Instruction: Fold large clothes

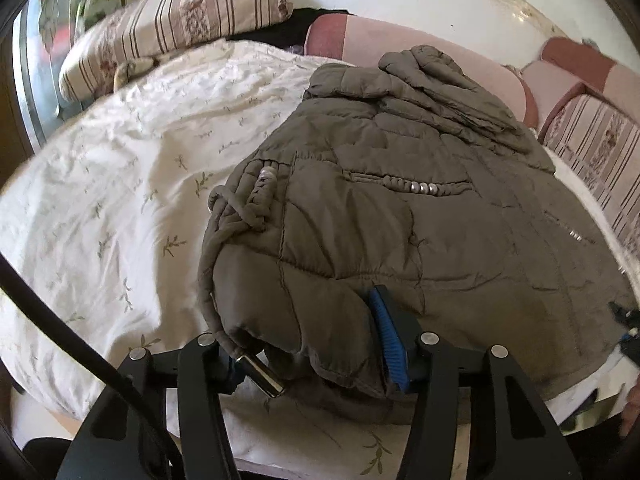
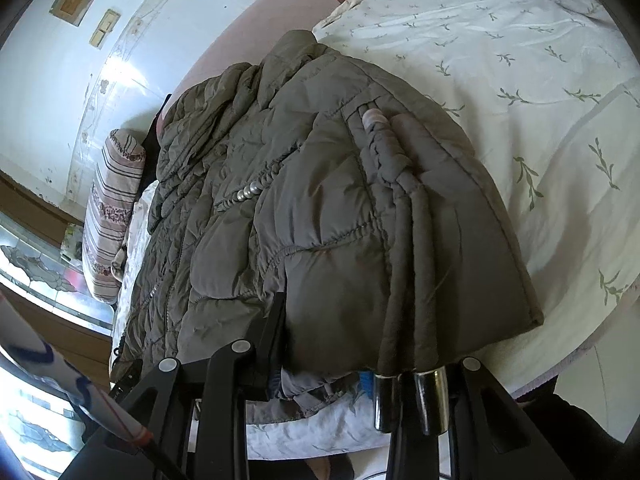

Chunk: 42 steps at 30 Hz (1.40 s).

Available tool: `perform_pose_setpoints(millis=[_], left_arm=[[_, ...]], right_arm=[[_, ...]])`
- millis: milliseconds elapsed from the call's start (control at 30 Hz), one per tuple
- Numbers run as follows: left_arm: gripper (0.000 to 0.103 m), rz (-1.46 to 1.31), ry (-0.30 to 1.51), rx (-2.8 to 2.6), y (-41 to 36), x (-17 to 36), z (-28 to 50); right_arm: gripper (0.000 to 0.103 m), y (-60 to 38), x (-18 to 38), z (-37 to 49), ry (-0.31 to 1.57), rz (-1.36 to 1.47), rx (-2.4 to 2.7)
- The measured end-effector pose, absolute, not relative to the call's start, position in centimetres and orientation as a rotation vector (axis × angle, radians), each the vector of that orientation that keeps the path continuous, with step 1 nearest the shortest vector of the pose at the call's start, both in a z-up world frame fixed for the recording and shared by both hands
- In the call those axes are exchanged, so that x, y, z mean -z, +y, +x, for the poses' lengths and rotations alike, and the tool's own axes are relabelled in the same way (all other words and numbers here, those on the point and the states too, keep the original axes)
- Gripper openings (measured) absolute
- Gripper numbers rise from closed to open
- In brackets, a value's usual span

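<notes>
A large grey-brown quilted jacket (image 1: pixel 400 200) lies folded on a bed, with a row of silver beads (image 1: pixel 420 188) and drawstrings ending in metal tips (image 1: pixel 262 376). My left gripper (image 1: pixel 312 354) is shut on the jacket's near corner. Its blue-padded finger (image 1: pixel 390 340) presses the bunched hem, and the other finger is mostly covered by fabric. In the right wrist view the jacket (image 2: pixel 320 200) fills the middle. My right gripper (image 2: pixel 324 354) is shut on the near hem, one black finger (image 2: pixel 276 320) lying on top. Two metal cord tips (image 2: pixel 412 404) hang beside it.
The white bedspread (image 1: pixel 120 184) with a green sprig print spreads to the left of the jacket. A striped bolster pillow (image 1: pixel 172 28) lies at the bed's far end, and a pink padded headboard (image 1: pixel 440 40) runs behind the jacket. A black cable (image 1: pixel 60 316) crosses the left wrist view.
</notes>
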<state>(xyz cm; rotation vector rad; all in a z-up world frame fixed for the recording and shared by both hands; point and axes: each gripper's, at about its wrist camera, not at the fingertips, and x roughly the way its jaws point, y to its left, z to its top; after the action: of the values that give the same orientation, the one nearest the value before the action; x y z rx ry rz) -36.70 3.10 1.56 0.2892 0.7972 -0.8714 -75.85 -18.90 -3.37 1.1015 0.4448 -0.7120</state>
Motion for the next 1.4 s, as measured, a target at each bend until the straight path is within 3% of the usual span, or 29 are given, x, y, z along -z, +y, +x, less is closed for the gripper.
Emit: perform_pose_setpoints(millis=[267,467,833,1000,1400], left_arm=[[0.055,0.355,0.723,0.848,2.9,-1.6,-37.6],[0.068,0.394,0.698,0.795,2.5,-1.6,-37.7],[0.07,0.457,0.657,0.752,1.9,-1.4,-38.3],[0.07,0.456,0.662,0.749,1.8,-1.5,-38.3],[0.049,0.49,0.623,0.764,1.6,-1.6,-39.3]], right_arm=[[0.034,-19.0,3.5,-76.3,0.428,1.108,0.714],[0.034,-19.2,3.3,-76.3,0.458,1.099,0.703],[0.038,-18.9,2.7,-74.6,0.542,1.025,0.77],[0.028,-18.6,2.4,-74.5,0.542,0.981,0.776],[0.023,-17.7,1.4,-74.0,0.56,0.874,0.799]])
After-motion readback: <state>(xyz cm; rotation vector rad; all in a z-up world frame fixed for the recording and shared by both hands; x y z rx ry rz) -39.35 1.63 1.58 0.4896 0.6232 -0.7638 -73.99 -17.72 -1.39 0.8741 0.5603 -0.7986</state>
